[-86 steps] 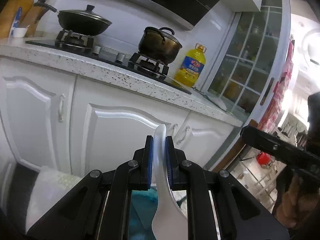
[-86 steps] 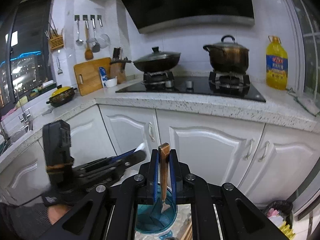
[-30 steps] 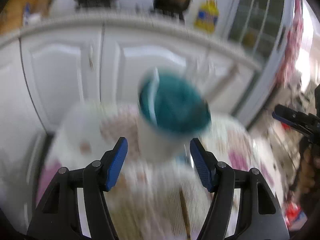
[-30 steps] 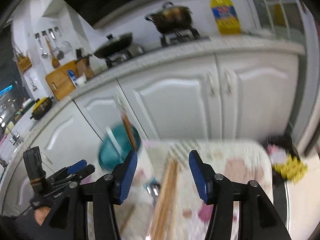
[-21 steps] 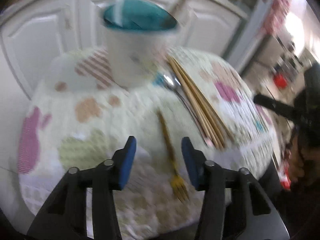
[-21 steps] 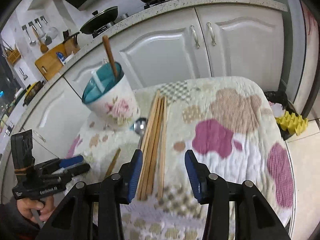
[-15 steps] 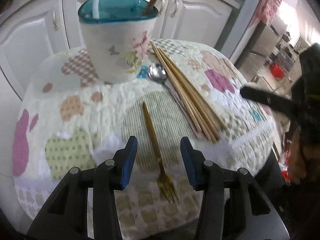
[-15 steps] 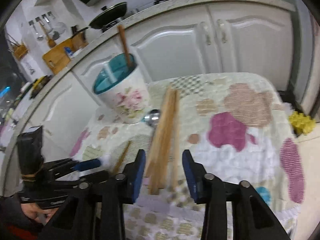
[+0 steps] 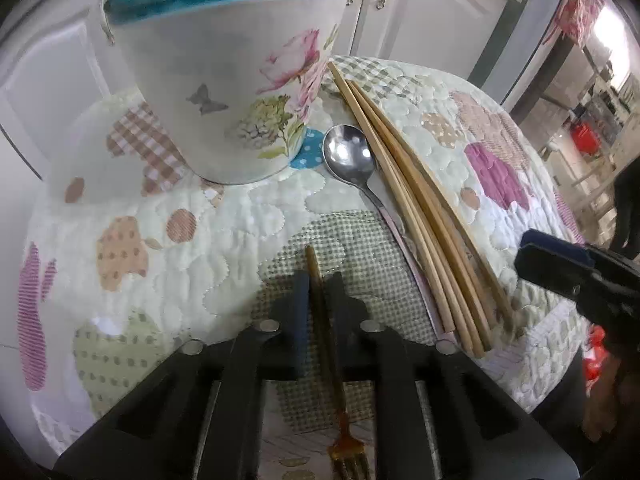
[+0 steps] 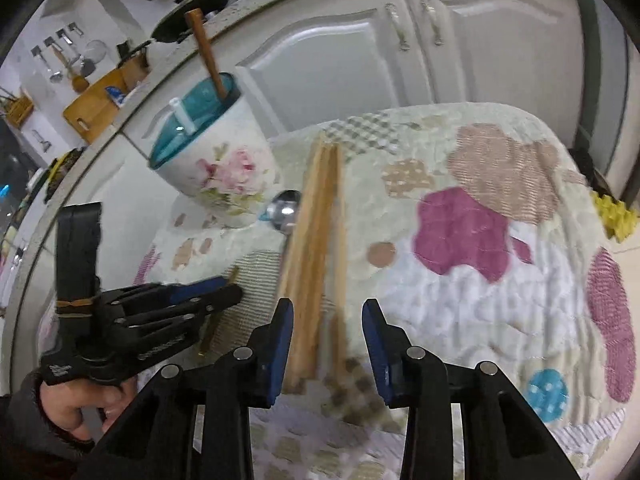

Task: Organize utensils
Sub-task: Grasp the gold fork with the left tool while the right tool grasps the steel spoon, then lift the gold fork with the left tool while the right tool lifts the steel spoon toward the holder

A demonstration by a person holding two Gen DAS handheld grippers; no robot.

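A floral utensil holder (image 9: 224, 80) with a teal inside stands at the far left of the quilted table (image 9: 160, 248); it also shows in the right wrist view (image 10: 212, 164), with a white spoon and a wooden-handled utensil in it. My left gripper (image 9: 319, 284) is shut on the handle of a gold fork (image 9: 324, 344) lying on the quilt. A steel spoon (image 9: 348, 156) and a bundle of wooden chopsticks (image 9: 424, 216) lie right of it. My right gripper (image 10: 327, 312) is open, its jaws over the near ends of the chopsticks (image 10: 316, 248).
White kitchen cabinets (image 10: 400, 48) stand behind the table. The quilt's edge drops off at the front and right. A yellow object (image 10: 616, 212) lies on the floor at far right.
Both grippers have come down to the table. My left gripper has closed on the gold fork's handle. My right gripper has moved in over the chopsticks.
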